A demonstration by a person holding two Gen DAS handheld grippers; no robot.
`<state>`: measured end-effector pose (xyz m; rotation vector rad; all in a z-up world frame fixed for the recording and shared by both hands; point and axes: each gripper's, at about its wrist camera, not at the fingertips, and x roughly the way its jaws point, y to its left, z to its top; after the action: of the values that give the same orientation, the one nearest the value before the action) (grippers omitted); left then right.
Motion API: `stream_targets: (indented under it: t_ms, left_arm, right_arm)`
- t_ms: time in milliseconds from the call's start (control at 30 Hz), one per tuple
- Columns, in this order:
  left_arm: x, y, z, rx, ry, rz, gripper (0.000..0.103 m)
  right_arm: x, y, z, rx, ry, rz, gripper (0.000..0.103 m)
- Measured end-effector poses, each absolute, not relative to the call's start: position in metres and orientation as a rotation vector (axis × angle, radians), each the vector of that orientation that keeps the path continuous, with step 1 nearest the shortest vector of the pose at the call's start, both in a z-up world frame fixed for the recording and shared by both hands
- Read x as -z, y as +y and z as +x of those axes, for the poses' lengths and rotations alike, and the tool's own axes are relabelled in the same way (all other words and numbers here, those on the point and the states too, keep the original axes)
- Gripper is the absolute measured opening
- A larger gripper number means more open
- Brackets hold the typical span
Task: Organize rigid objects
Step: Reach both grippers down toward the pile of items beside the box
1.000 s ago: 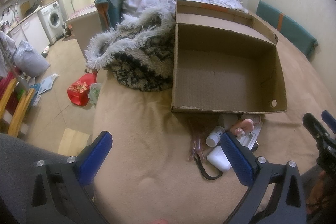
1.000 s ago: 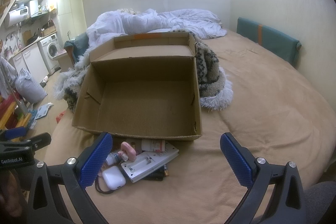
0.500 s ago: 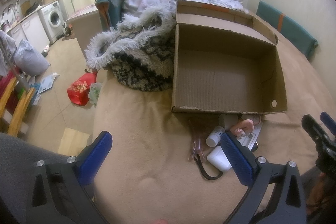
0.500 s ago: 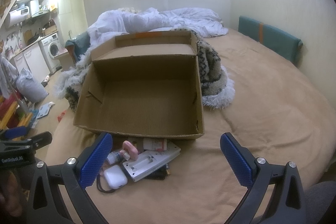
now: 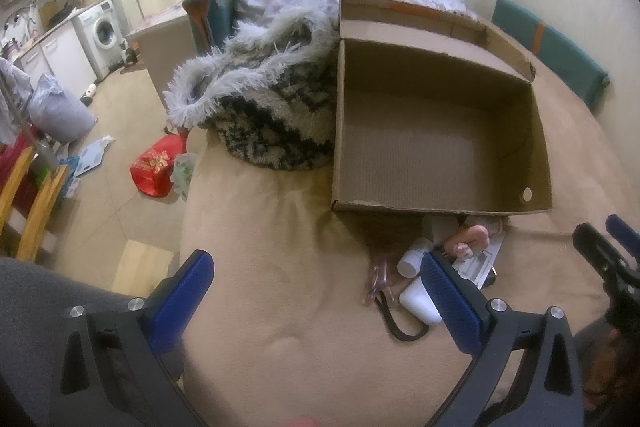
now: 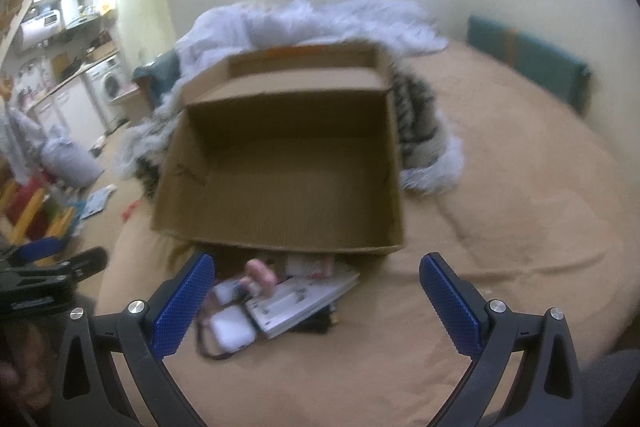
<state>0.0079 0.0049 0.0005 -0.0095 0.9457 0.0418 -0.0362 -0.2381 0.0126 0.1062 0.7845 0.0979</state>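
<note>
On the tan bed sits a plain brown cardboard box [image 5: 436,143], empty. Small white and pink items [image 5: 448,259] are piled against its front. Left gripper [image 5: 316,279] and right gripper [image 6: 316,279] both gape wide, holding nothing.

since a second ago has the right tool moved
Yes. The right tool has moved forward toward the cardboard box, which now looms larger and lower in its blurred view.

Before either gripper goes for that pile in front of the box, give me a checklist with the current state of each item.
1. Left gripper open, holding nothing: ok.
2. Right gripper open, holding nothing: ok.
3. Cardboard box open on top, nothing inside: ok.
4. Pile outside the box, against its near wall: ok.
5. Items separated for a clean grasp: not ok, they overlap, and a black cord loops beside the white case.
6. Right wrist view sharp: not ok, blurred.
</note>
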Motion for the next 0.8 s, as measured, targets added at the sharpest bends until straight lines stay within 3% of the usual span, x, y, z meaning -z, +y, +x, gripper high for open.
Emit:
stream_targets:
  t_ms: [367,600,667,800]
  left_arm:
    - [-0.003,-0.005,0.06,0.002,1.048,0.072,0.103]
    - [0.031,-0.001,0.083,0.027,1.161,0.006,0.103]
    - [0.045,0.003,0.085,0.029,1.211,-0.03,0.098]
    - [0.054,0.014,0.085,0.017,1.251,-0.087,0.096]
  right_arm:
    - [0.0,-0.237,0.008,-0.188,0.94,0.173,0.103]
    - [0.025,-0.248,0.028,-0.176,1.041,0.286,0.103]
    - [0.034,-0.245,0.034,-0.194,1.076,0.302,0.103]
    - [0.052,-0.228,0.043,-0.245,1.136,0.299,0.094]
